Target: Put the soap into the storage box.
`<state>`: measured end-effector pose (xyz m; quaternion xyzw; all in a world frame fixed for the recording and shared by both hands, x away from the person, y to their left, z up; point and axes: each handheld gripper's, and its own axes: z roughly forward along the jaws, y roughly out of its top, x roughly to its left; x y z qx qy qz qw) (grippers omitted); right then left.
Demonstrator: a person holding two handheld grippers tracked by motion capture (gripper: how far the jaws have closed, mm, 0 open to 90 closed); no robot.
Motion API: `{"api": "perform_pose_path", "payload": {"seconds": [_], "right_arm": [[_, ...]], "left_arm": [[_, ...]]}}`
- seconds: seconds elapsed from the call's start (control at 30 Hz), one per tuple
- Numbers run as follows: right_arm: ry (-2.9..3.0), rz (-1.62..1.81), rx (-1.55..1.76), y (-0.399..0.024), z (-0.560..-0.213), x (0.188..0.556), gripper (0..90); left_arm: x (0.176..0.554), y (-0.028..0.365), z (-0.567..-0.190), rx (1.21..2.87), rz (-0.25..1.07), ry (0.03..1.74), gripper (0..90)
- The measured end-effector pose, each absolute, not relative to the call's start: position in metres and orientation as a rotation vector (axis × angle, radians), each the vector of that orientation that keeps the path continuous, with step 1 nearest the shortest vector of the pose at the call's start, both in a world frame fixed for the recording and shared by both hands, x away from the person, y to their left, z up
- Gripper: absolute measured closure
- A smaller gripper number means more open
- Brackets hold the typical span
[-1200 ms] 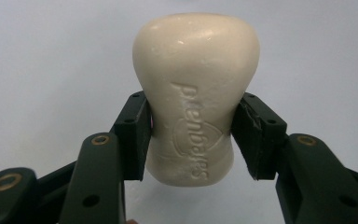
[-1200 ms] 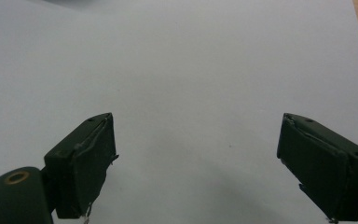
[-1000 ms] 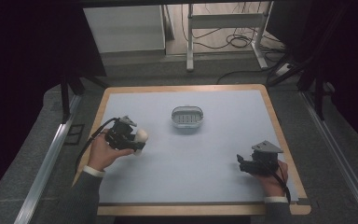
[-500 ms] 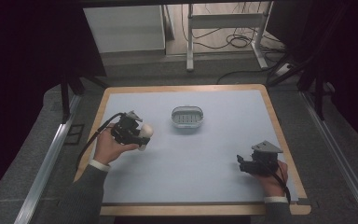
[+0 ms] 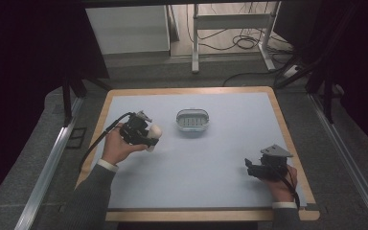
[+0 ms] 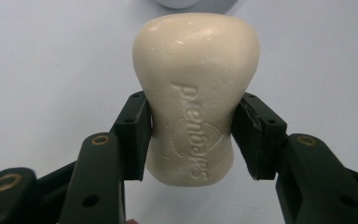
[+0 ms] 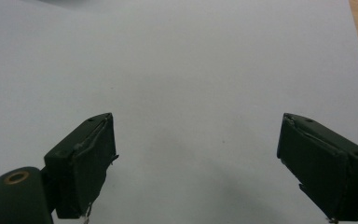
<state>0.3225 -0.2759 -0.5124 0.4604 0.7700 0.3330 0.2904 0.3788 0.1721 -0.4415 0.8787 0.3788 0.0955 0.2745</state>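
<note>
A cream bar of soap with raised lettering is clamped at its narrow waist between the two black pads of my left gripper. From above, that left gripper hovers over the left side of the pale blue mat, with the soap poking out toward a small grey soap dish a short way to its right. My right gripper rests near the mat's front right. Its jaws stand wide apart in the right gripper view, where the right gripper has bare mat between its fingers.
The blue mat covers a wooden-edged table. Beyond the far edge stand a white cabinet and a metal table frame with cables on the floor. Metal rails run along both sides.
My left gripper has carried the soap rightward and a little farther from the person, nearer the dish. The right gripper has stayed put.
</note>
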Motion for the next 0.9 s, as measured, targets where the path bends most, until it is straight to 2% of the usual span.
{"api": "perform_pose_path", "payload": {"seconds": [0.9], "right_arm": [[2.062, 0.884, 1.217, -0.273, -0.513, 0.322, 11.3]], "left_arm": [[0.403, 0.144, -0.429, 2.396, 0.28, 0.975, 49.7]]}}
